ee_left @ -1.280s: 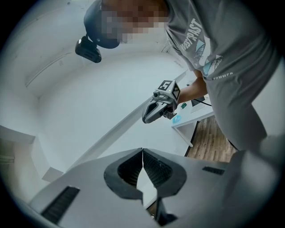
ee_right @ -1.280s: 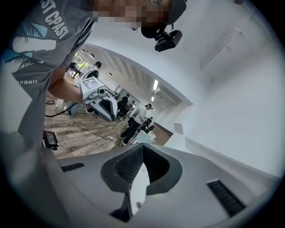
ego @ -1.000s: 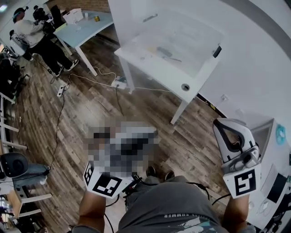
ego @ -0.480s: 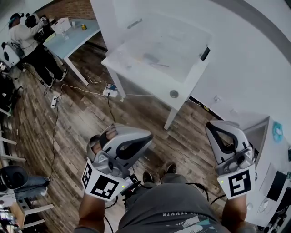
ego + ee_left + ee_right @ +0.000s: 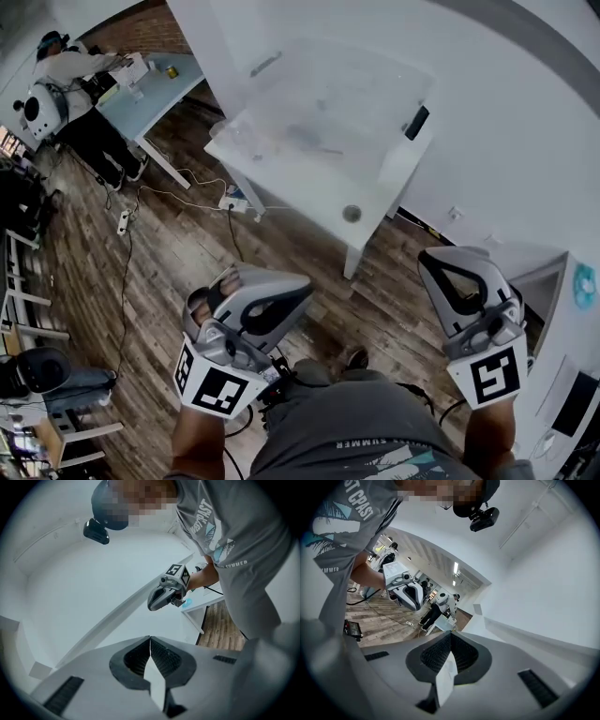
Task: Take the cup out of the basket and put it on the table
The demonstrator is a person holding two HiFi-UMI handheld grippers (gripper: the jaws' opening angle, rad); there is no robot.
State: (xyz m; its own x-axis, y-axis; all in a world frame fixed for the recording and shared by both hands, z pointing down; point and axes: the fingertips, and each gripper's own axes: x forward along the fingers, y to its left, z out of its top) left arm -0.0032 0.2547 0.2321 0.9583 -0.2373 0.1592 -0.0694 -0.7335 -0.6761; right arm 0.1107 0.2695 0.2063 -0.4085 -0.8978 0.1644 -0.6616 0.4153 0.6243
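Note:
No cup and no basket show in any view. In the head view my left gripper (image 5: 298, 284) is held low over the wooden floor, with its jaws together and nothing in them. My right gripper (image 5: 439, 257) is at the lower right, also shut and empty. A white table (image 5: 319, 122) stands ahead of both grippers, apart from them. The left gripper view shows its own jaws (image 5: 150, 640) pressed together, with the right gripper (image 5: 168, 592) beyond them. The right gripper view shows its own shut jaws (image 5: 450, 635), and past them the left gripper (image 5: 405, 590).
A pale blue table (image 5: 159, 80) stands at the far left, with a person (image 5: 66, 80) working at it. Cables (image 5: 187, 197) and a power strip lie on the wood floor. A white cabinet (image 5: 562, 309) stands at the right, and chairs (image 5: 37, 370) at the left edge.
Both grippers have travelled level together with the person, and the white table has shifted left in the head view. The jaws of both have stayed together.

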